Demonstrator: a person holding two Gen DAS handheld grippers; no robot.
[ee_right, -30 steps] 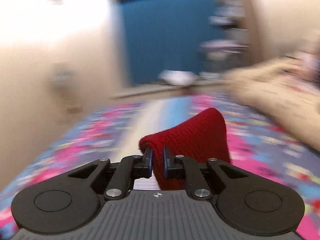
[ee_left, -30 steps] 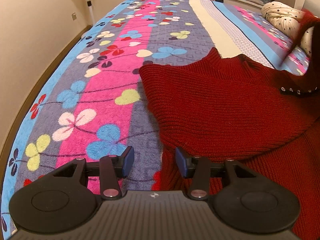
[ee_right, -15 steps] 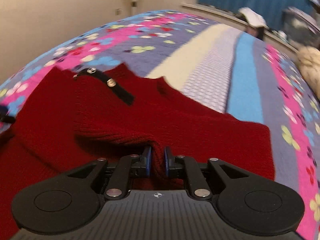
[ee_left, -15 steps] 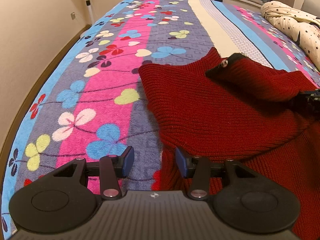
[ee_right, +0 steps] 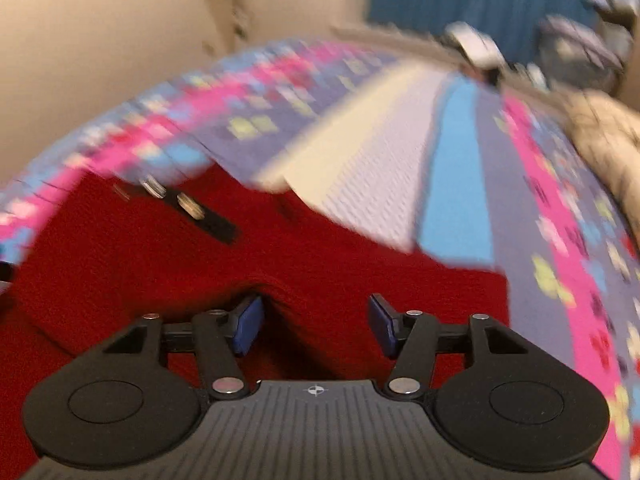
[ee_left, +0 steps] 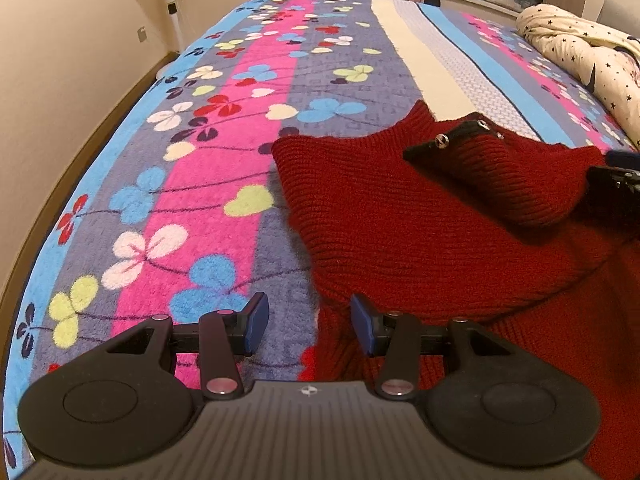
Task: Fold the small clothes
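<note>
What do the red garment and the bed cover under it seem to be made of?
Red garment: looks like chunky knit yarn, matte, with clear ribbed rows; wool or acrylic can't be told. Bed cover: seems a plush, fleecy fabric, with a fuzzy pile blurring the printed clover shapes.

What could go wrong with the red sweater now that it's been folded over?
The right gripper has just been opening, and a ridge of the sweater lies beside its left finger; pulling back could snag the knit and drag the fold open. The folded flap looks puffy rather than flat, so it might roll back. The black strap with snaps sticks up and could catch a finger.
</note>
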